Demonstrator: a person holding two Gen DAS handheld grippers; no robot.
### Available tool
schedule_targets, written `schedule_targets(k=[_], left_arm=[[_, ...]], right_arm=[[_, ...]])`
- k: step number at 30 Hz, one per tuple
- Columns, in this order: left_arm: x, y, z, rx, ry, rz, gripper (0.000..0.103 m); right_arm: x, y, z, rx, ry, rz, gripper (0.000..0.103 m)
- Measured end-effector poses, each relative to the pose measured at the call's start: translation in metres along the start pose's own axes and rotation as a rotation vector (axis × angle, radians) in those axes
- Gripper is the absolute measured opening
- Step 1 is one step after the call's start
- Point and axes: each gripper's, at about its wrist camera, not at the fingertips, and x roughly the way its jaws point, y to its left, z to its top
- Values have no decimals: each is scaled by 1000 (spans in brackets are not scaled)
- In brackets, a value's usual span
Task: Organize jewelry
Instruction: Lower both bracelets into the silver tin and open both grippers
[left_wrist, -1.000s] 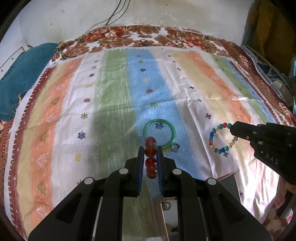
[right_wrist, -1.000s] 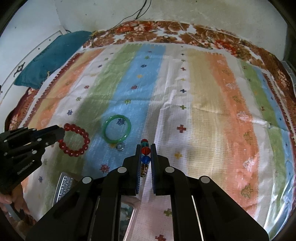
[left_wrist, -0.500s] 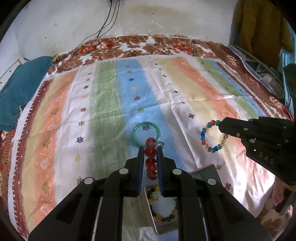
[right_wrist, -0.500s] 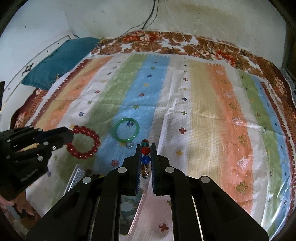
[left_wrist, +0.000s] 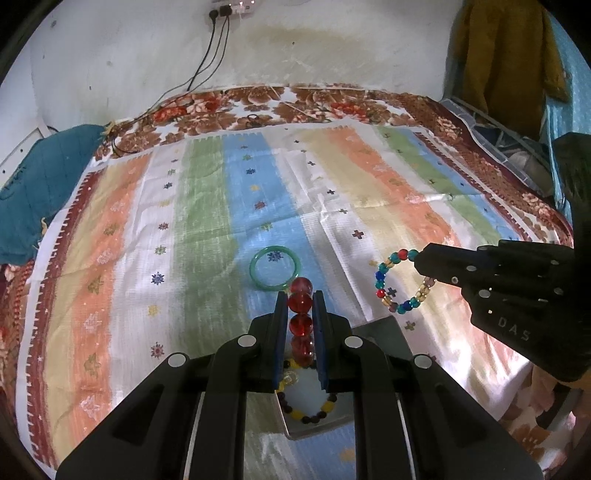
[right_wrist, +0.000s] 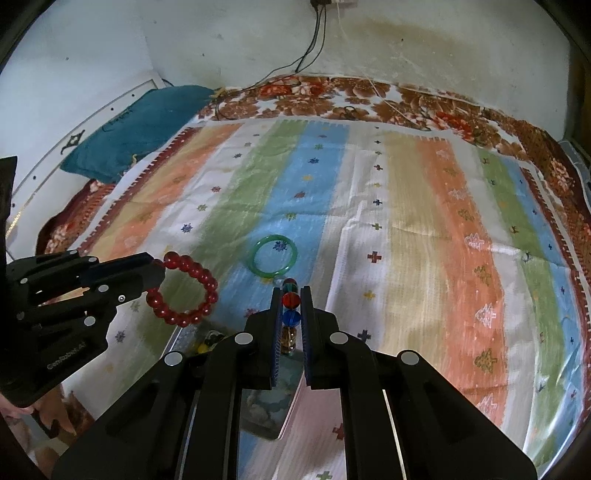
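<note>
My left gripper (left_wrist: 300, 299) is shut on a red bead bracelet (left_wrist: 301, 321), held above a silver jewelry box (left_wrist: 384, 332). The same bracelet hangs as a ring in the right wrist view (right_wrist: 184, 291), with the left gripper (right_wrist: 157, 271) beside it. My right gripper (right_wrist: 290, 295) is shut on a multicolored bead bracelet (right_wrist: 290, 308), which also shows in the left wrist view (left_wrist: 391, 284). A green bangle (left_wrist: 274, 267) lies flat on the striped cloth, also in the right wrist view (right_wrist: 274, 255). Inside the box lies a dark and yellow bead bracelet (left_wrist: 310, 413).
A small silver ring (right_wrist: 279, 281) lies by the bangle's near edge. A teal pillow (right_wrist: 136, 129) sits at the far left. Cables (right_wrist: 314, 48) hang down the wall to the bed. The striped cloth (left_wrist: 207, 229) covers a floral bedspread (left_wrist: 280, 103).
Both grippers have pulled back and risen with their bracelets. The box has come into view under them, and the bangle now sits farther ahead.
</note>
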Motion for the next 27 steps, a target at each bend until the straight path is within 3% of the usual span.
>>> schedule_targets(k=[27], left_arm=[[-23,-11,-32,-25,6,-26,13]], right_arm=[[-20,11,-33,8,26,64,10]])
